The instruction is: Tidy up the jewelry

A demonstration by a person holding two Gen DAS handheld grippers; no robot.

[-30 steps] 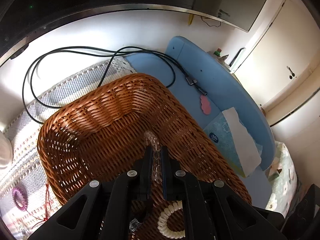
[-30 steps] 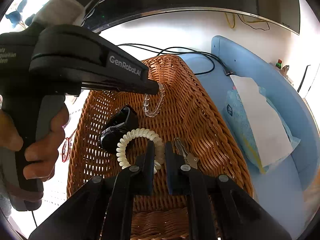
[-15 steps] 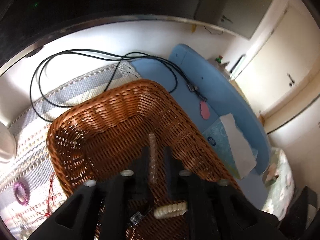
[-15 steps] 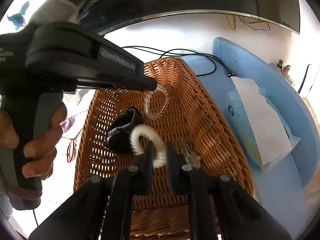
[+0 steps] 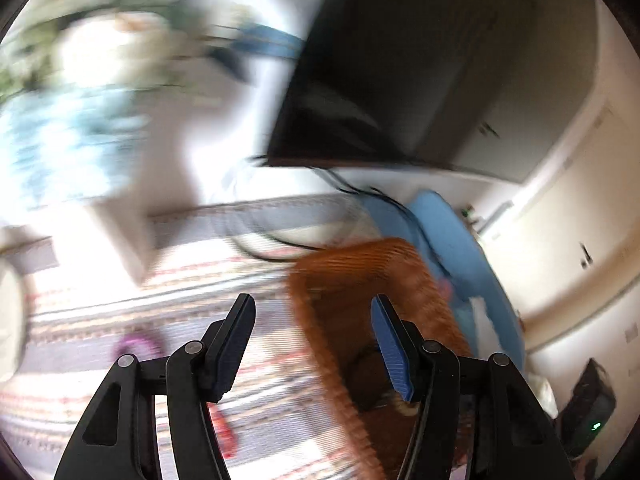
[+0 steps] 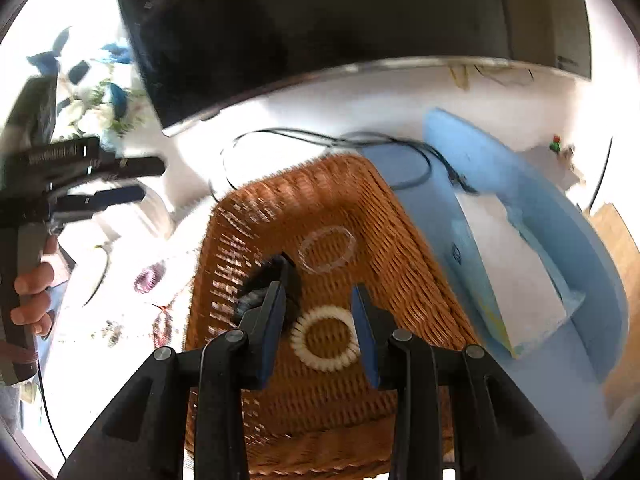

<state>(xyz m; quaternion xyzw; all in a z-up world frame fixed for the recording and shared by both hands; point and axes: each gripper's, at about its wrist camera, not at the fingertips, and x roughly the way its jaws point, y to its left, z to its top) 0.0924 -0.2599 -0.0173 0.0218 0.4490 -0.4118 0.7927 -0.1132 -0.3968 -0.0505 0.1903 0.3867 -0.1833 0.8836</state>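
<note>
The basket [image 6: 400, 240] stands on the bench [image 6: 352, 108], and in it lie 3 things: a bead ring [image 6: 327, 249] toward the far side, a coil ring [image 6: 326, 338] nearer, and a clip [image 6: 276, 276] to their left. Left of the basket, on a mat [image 5: 120, 312], lies a small hair tie [image 6: 149, 278]; right of it lies a board [image 6: 540, 208] with a tissue pack [image 6: 508, 276] on it. A cable [image 6: 320, 140] runs behind the basket, before a screen [image 6: 320, 20].
</note>
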